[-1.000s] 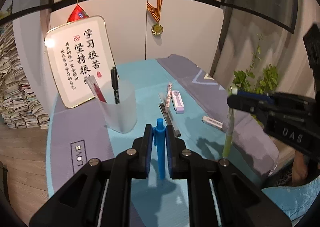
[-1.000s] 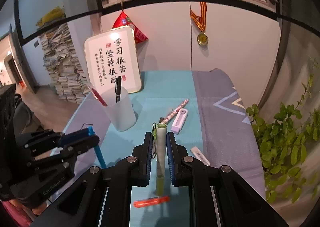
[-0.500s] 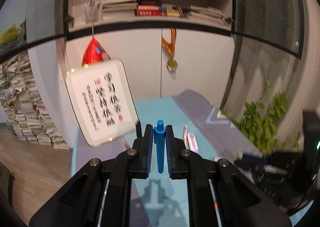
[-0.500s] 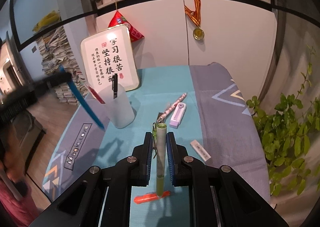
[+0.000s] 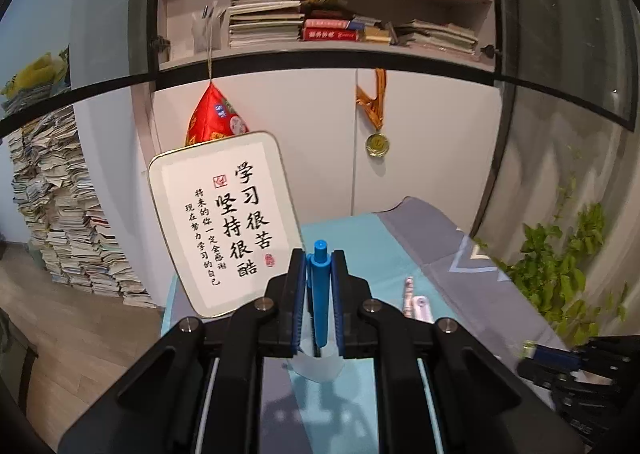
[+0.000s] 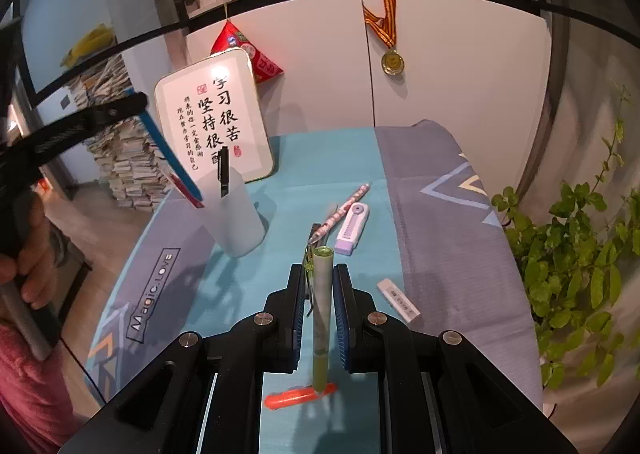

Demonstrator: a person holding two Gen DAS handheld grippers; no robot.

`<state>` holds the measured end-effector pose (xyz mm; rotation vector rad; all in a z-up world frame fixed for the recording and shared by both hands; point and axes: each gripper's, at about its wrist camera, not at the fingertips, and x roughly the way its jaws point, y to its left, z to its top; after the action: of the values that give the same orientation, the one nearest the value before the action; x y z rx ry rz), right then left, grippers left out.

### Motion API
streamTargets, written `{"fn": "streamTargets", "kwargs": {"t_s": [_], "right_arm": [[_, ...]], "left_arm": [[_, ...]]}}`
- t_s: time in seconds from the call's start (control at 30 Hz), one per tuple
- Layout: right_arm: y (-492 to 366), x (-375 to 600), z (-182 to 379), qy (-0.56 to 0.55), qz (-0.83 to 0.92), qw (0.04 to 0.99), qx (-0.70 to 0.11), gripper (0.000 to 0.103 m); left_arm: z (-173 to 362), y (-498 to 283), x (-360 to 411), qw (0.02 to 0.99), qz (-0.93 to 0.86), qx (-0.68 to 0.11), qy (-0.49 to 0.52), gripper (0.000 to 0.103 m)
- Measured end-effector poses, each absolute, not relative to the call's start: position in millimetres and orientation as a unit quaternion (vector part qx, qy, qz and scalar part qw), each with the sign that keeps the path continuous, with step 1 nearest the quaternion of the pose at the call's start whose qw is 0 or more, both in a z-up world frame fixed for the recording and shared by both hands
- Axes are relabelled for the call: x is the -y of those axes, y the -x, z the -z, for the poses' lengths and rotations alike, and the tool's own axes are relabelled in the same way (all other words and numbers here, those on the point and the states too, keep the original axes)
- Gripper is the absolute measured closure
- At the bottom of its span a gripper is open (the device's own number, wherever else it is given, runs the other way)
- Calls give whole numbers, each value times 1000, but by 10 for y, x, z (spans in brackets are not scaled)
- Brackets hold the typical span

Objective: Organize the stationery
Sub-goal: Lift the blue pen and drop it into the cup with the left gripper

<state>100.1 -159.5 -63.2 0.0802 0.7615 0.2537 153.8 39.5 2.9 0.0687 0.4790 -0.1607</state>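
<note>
My left gripper [image 5: 319, 254] is shut on a blue pen [image 5: 320, 294]. In the right wrist view the left gripper [image 6: 132, 104] holds the blue pen [image 6: 172, 158] tilted, its tip over the rim of a frosted pen cup [image 6: 236, 218] that holds a black pen [image 6: 223, 170] and a red one. The cup [image 5: 316, 366] shows just under the left jaws. My right gripper [image 6: 322, 270] is shut on a green pen [image 6: 322, 294], upright over the cloth.
On the blue-grey cloth [image 6: 328, 158] lie a patterned pink pencil [image 6: 344, 206], a purple eraser case [image 6: 352, 226], a white eraser [image 6: 398, 300] and an orange marker [image 6: 300, 396]. A calligraphy board [image 6: 216, 122] leans behind the cup. A plant [image 6: 580, 254] stands right.
My left gripper rose with the blue pen, swung toward the pen cup, and now holds the pen's tip at the cup's rim. The right gripper has stayed almost still with the green pen.
</note>
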Motion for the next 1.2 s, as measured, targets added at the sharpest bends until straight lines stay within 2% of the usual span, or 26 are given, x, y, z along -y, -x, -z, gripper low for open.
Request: {"fn": "streamTargets", "kwargs": {"t_s": [0.63, 1.03, 1.07, 1.17, 1.2], "right_arm": [[-1043, 1625, 667, -47, -123, 917, -376, 88], [-1077, 1576, 526, -50, -119, 926, -355, 88], [-1088, 1559, 496, -50, -120, 927, -351, 88], [-1138, 1470, 385, -46, -127, 932, -336, 88], [-1154, 1428, 343, -44, -129, 935, -328, 88]], "left_arm": [[520, -1874, -340, 952, 57, -295, -60, 93], [524, -1692, -415, 951, 75, -296, -43, 89], [500, -1644, -448, 953, 76, -292, -38, 87], [428, -1429, -594, 960, 71, -270, -22, 67], [413, -1323, -665, 963, 69, -260, -16, 66]]}}
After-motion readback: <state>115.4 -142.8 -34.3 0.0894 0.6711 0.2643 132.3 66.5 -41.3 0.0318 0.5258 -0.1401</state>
